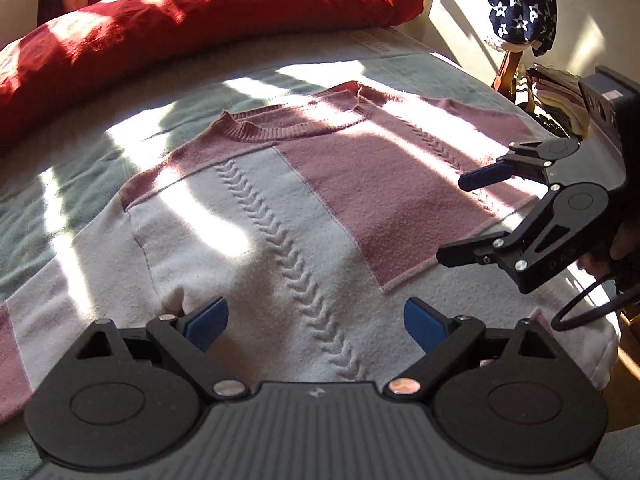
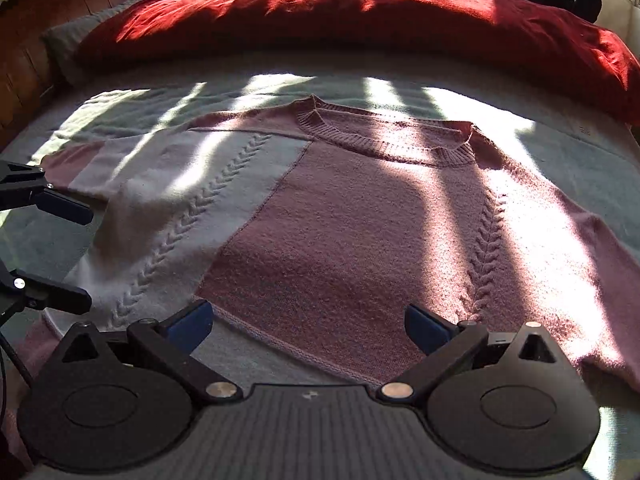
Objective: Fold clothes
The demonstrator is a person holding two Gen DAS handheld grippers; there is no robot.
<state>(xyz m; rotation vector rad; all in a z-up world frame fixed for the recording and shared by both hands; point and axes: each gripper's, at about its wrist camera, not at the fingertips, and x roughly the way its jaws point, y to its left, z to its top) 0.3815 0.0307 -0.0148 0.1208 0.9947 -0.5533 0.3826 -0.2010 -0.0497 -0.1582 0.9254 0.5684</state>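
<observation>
Left gripper (image 1: 316, 322): released, blue pads spread wide and holding nothing; it hovers low over the white half of the sweater, near the hem at 6 o'clock in its own view.
Right gripper (image 2: 309, 328): released too, gripping nothing, poised just above the pink panel's bottom edge at 6 o'clock in the right wrist view; from the left wrist view it shows at 3 o'clock, jaws apart.
Sweater (image 2: 344, 220): pink and white knit, spread flat and face up on the bed (image 2: 580, 168), ribbed collar (image 2: 384, 144) toward 12 o'clock, sleeves running out toward 9 and 3 o'clock, a braided cable line down each half.
Beyond the sweater: red pillow (image 2: 360, 12) across 12 o'clock; a star-print cloth (image 1: 520, 4) hangs at 1 o'clock in the left wrist view.
Step in hand: judging by the flat, unfolded garment, the folding has not begun; both tools seem to be lining up at the hem.
Next move calls for: each gripper dropping onto a hem corner or sleeve edge, pinching only the knit and not the bedcover, then lifting evenly so the fold lands straight.
</observation>
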